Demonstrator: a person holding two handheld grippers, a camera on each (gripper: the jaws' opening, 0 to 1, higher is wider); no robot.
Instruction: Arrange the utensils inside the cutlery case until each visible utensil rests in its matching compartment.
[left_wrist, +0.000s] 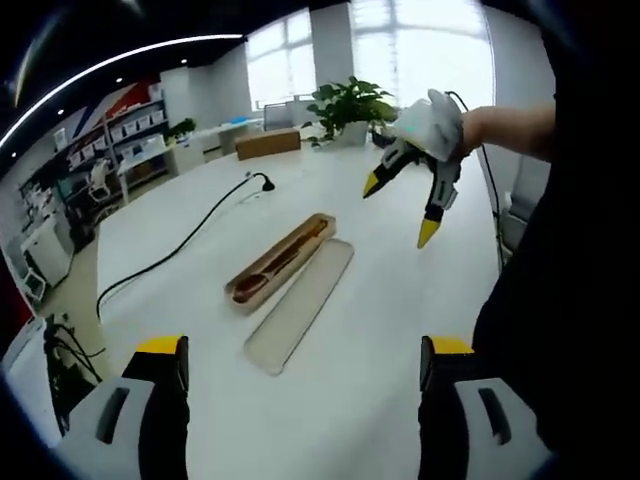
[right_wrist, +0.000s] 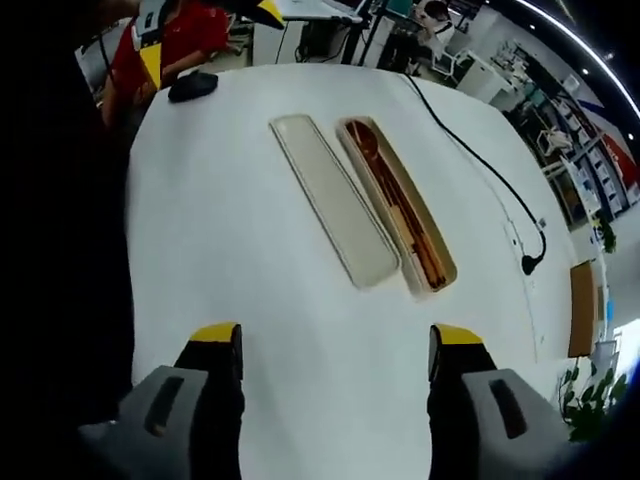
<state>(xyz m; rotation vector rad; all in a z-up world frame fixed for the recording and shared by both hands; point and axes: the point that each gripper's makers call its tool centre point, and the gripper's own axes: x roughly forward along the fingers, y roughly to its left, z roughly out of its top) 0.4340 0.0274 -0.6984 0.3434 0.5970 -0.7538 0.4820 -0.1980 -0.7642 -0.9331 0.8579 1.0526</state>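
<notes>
A beige cutlery case (left_wrist: 281, 262) lies open on the white table (left_wrist: 400, 330), with brown wooden utensils (left_wrist: 262, 276) lying lengthwise inside it. Its flat lid (left_wrist: 300, 305) lies alongside, touching or almost touching. My left gripper (left_wrist: 302, 348) is open and low over the table, just short of the lid. My right gripper (left_wrist: 400, 208) hangs open in the air beyond the case, held by a hand. In the right gripper view the case (right_wrist: 436, 262), utensils (right_wrist: 395, 195) and lid (right_wrist: 335, 200) lie ahead of my open right gripper (right_wrist: 333, 338). The left gripper (right_wrist: 208, 38) shows at the far table edge.
A black cable (left_wrist: 180, 245) runs across the table left of the case to a plug (right_wrist: 530, 263). A dark flat object (right_wrist: 193, 87) sits near the far edge. A potted plant (left_wrist: 350, 105) and a cardboard box (left_wrist: 268, 143) stand at the table's end.
</notes>
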